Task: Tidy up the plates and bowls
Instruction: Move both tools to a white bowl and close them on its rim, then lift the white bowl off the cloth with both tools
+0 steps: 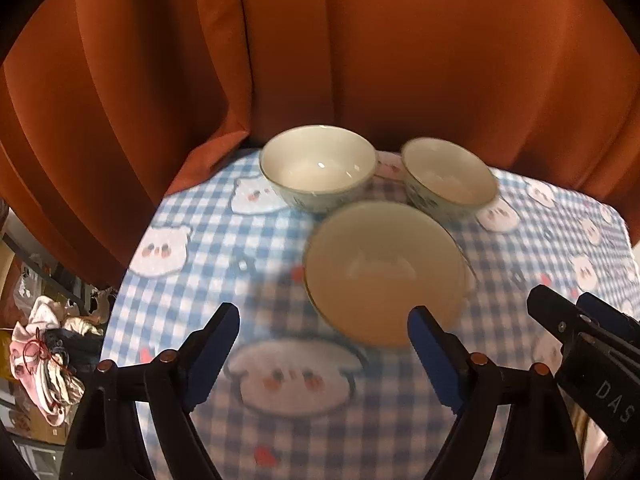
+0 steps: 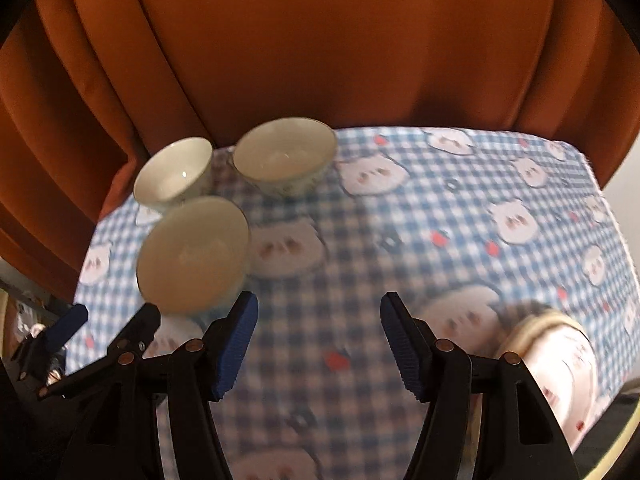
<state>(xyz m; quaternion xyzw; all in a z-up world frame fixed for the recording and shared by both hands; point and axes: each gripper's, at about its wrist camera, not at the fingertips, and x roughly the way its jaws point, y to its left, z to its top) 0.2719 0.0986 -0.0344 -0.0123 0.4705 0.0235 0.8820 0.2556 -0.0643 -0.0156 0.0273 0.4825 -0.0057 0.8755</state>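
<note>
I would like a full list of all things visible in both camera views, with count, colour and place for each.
bowls: three, cream-white inside, two with a faint pattern outside, grouped at the far part of the table; the nearest lies ahead of the left gripper.
tablecloth: one, blue and white check with white bear faces, covering the table.
curtain: one, orange-brown, behind the table.
plate: apparently one, pale rim with bear print, blurred, near right edge of the right wrist view.
clothes pile: one, pink and white, low at far left.
left gripper: one, black with blue pads, jaws open.
right gripper: one, same colours, jaws open.
</note>
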